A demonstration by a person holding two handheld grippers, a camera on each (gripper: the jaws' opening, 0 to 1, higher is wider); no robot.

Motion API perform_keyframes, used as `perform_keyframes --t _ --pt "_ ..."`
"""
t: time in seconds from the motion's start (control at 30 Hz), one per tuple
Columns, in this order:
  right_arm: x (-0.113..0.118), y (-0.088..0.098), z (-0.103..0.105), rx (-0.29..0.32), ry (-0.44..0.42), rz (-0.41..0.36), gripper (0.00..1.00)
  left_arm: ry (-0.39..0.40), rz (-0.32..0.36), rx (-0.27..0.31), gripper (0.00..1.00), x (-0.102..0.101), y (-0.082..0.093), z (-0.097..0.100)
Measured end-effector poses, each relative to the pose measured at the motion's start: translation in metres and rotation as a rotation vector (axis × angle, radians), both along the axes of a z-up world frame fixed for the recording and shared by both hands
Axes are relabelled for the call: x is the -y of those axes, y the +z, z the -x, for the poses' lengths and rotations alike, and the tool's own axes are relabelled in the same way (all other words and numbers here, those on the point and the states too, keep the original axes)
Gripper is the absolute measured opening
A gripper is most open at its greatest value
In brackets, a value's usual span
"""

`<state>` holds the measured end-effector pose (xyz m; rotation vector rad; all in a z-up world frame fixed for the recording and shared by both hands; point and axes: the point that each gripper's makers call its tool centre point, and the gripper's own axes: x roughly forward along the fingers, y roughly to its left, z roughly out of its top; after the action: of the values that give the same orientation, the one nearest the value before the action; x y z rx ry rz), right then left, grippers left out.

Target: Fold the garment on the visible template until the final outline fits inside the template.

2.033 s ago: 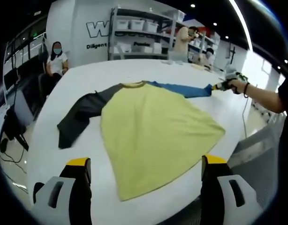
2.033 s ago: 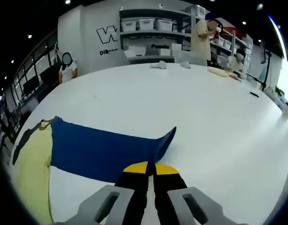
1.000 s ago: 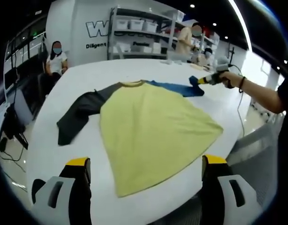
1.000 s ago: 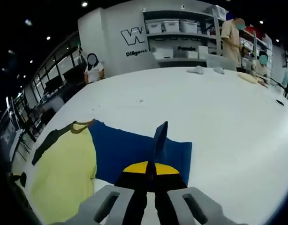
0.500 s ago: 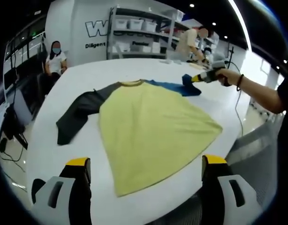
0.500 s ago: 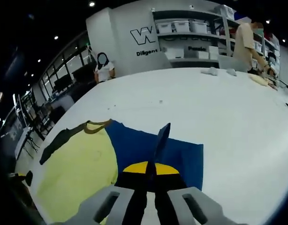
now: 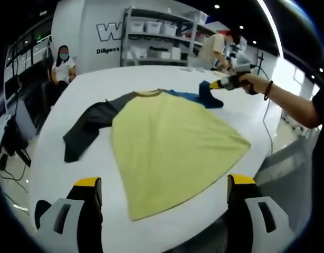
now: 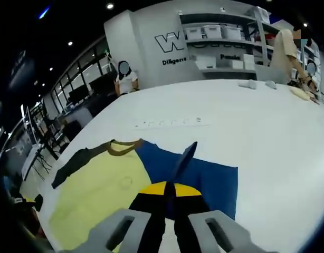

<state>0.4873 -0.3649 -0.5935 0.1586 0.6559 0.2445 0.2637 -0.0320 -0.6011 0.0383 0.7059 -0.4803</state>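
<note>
Two seconds earlier the blue sleeve lay stretched out flat toward the counter's far side; by now I had dragged its cuff back toward the collar, so the sleeve was doubled over itself and much shorter. That read as the first fold underway, nowhere near a final outline: the yellow body was spread wide and the dark grey sleeve on the other side was untouched. I couldn't make out any template marking under the garment.

My right gripper had its fingers pressed together with a ridge of blue fabric standing up between the yellow tips, so it was clamped on the sleeve. In the left gripper view it sat at the far side of the counter, my arm stretched out over the shirt, wrist roughly level, cuff lifted just above the folded part.

My left gripper hung back at the near edge with fingers spread wide, holding nothing, hem just beyond the tips.
</note>
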Motion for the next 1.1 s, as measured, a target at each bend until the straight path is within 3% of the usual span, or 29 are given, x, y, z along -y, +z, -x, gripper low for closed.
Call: perform_keyframes --t 0.77,1.1 --pt "-0.089 0.015 -0.009 0.023 0.127 -0.060 0.00 -0.013 0.007 0.002 0.93 0.004 -0.001 -0.005" --pt "-0.131 0.016 -0.004 0.017 0.196 -0.070 0.00 -0.019 0.007 -0.007 0.93 0.005 -0.003 -0.004"
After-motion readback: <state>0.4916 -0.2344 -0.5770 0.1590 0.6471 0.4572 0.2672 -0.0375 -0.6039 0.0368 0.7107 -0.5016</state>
